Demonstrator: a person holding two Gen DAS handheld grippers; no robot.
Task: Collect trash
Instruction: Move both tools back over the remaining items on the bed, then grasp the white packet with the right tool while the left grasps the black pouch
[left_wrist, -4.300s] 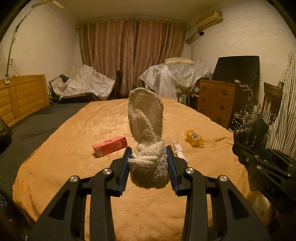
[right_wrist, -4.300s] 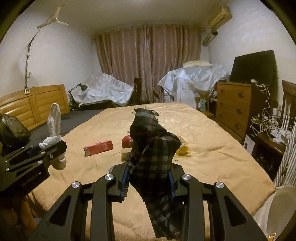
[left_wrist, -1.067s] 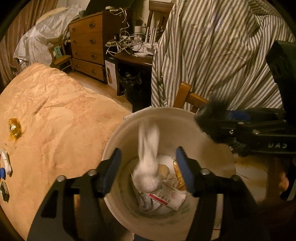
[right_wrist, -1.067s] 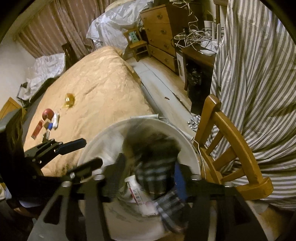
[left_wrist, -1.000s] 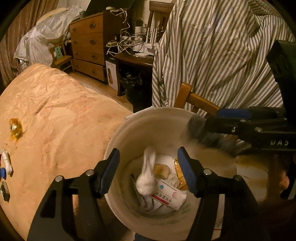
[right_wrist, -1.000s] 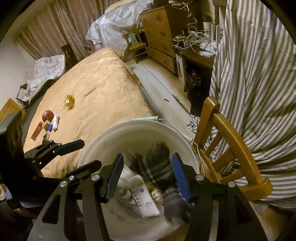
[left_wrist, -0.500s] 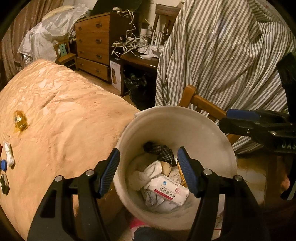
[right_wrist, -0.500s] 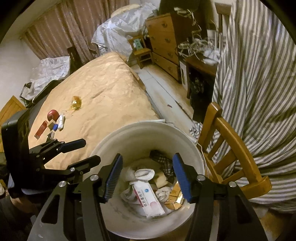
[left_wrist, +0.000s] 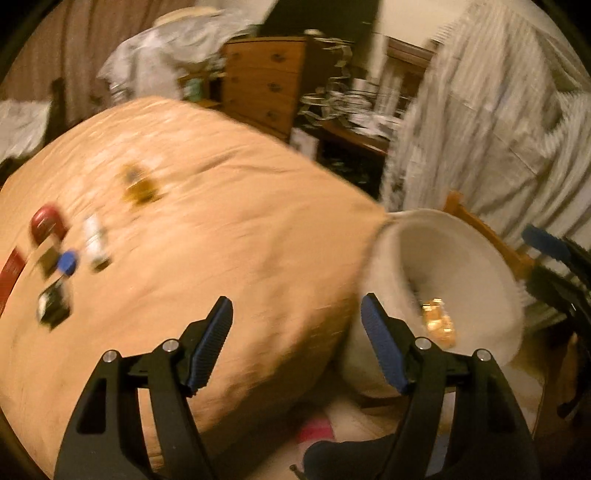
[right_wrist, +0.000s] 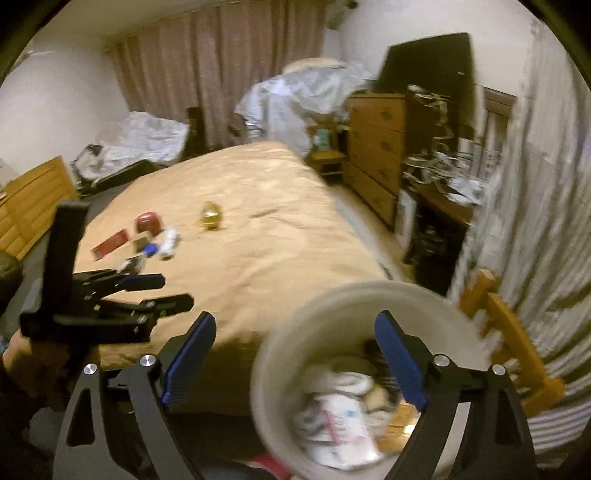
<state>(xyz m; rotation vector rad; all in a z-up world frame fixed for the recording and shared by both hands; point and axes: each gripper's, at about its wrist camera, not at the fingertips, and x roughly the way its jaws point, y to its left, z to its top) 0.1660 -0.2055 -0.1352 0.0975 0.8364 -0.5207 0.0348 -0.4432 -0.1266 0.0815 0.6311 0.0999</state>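
Swinging away from the white bucket (right_wrist: 280, 369), both tools now face the bed (right_wrist: 258, 229): the fluffy white sock and plaid cloth they carried lie inside it among crumpled wrappers. The left hand-held gripper (left_wrist: 295, 343) and right hand-held gripper (right_wrist: 295, 362) are empty, jaws opening wider. Remaining trash (red carton (right_wrist: 109, 239), glossy amber wrapper (right_wrist: 211, 216), small white bottle (right_wrist: 169, 239)) sits upper left on the soft tan bedspread.

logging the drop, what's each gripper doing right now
left gripper: jaws opening, nothing between them.
right gripper: jaws opening, nothing held, above the white bin.
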